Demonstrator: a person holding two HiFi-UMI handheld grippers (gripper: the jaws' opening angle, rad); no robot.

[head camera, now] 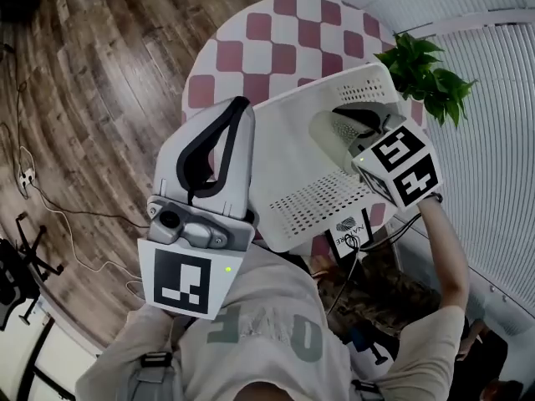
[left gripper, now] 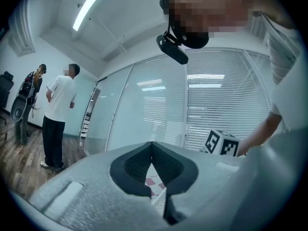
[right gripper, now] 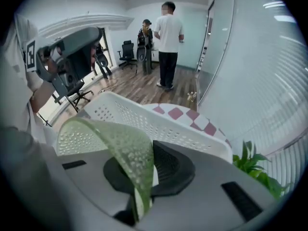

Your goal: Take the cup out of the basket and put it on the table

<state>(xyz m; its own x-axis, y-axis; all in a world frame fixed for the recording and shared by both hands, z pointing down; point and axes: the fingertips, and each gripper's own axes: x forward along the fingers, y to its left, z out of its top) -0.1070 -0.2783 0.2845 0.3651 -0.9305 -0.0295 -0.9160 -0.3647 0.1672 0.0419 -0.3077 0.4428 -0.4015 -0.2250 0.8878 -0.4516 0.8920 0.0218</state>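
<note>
The task was judged to be partly done. The cup (right gripper: 115,148), a translucent green one with a dimpled wall, was held by the right gripper (right gripper: 150,167), whose jaws were closed almost fully on the thin wall near the rim. In the head view the cup was seen over the right end of the white perforated basket (head camera: 288,136), close to its far wall. Whether it was clear of the rim could not be settled from these views. It was not yet set on the counter (head camera: 276,36), which was covered by a red-and-white checked cloth. What was left, by this reading, was for the cup to be carried clear of the basket and set down on a bare part of the cloth.

The left gripper (left gripper: 152,150) was seen with its tips brought together and nothing between them. In the head view it was held along the basket's left edge, and contact with the basket could not be confirmed.

The pinch on the cup wall was shown only by the right gripper view; in the head view it was hidden behind the marker cube. The layout of basket, counter and potted plant (head camera: 426,73) was given best by the head view. A person standing on the wooden floor (left gripper: 57,114) was shown only in the two gripper views.
</note>
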